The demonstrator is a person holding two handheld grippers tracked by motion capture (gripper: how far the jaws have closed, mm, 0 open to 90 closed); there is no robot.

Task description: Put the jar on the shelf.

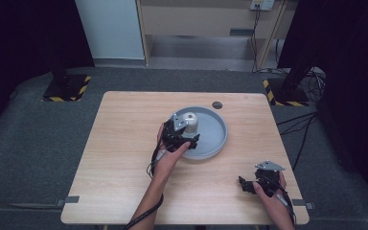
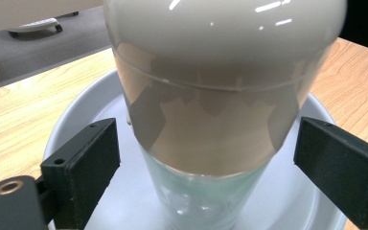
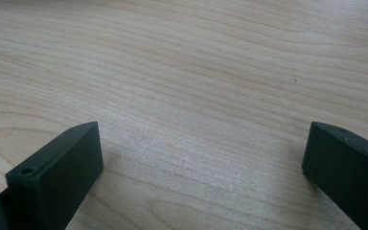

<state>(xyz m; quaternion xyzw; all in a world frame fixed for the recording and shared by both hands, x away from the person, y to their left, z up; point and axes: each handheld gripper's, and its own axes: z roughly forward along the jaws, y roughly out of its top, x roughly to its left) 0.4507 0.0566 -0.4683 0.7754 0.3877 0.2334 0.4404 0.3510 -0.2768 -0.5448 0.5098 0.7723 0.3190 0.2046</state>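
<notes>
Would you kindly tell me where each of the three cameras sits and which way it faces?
High view: above the person's side, facing forward and down on the table; both forearms show.
Left gripper view: on the left hand-held gripper, facing the cup in the grey tray; open jaws flank it.
Right gripper view: on the right hand-held gripper, facing bare wood; open jaws.
Shared: high and left views show cup and tray.
</notes>
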